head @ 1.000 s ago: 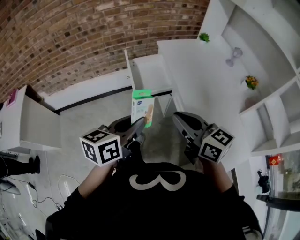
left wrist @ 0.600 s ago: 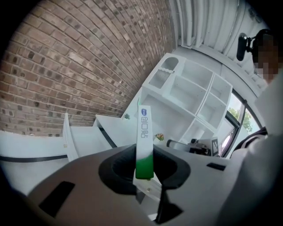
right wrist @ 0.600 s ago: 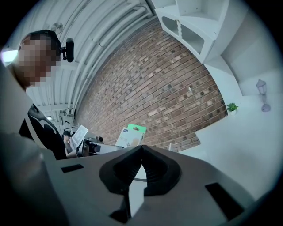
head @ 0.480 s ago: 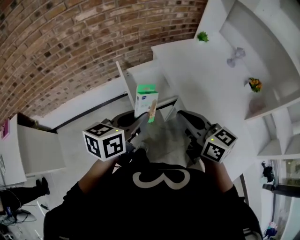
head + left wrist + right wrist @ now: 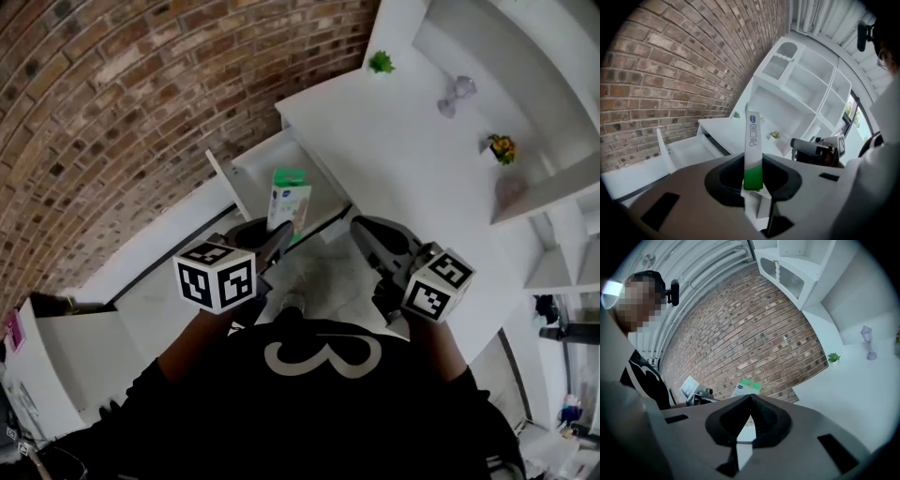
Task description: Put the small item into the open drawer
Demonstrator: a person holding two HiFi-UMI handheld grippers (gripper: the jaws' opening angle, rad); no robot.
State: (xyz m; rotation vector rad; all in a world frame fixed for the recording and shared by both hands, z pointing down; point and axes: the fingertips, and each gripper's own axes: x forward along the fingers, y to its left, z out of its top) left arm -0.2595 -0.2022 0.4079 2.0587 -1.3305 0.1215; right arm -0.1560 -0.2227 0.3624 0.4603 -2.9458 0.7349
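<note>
**Left gripper.** In the head view the left gripper (image 5: 277, 240) sits left of center, its marker cube (image 5: 217, 277) below it. The jaws stand at a narrow setting, clamped on the lower green end of the small box (image 5: 289, 199). In the left gripper view the box (image 5: 753, 145) stands upright between the jaws of the left gripper (image 5: 753, 177), narrow edge toward the camera, with both pads against its sides.

**Right gripper.** The right gripper (image 5: 364, 231) sits right of center in the head view. In the right gripper view its jaws (image 5: 750, 399) meet at the tips with nothing between them.

**Task item location.** The box is held clear of all surfaces. In the head view it overlaps the lower right edge of the open drawer (image 5: 228, 187). Whether it is directly over the cavity cannot be determined. In the left gripper view the drawer (image 5: 689, 150) lies at center left, beyond the box.

**Surroundings.** The drawer projects from under a white tabletop (image 5: 394, 141) in the upper center of the head view. On the tabletop stand a small green plant (image 5: 380, 63), a clear stemmed ornament (image 5: 453, 97) and a yellow flower piece (image 5: 500, 147). A brick wall (image 5: 122, 112) fills the upper left.
</note>
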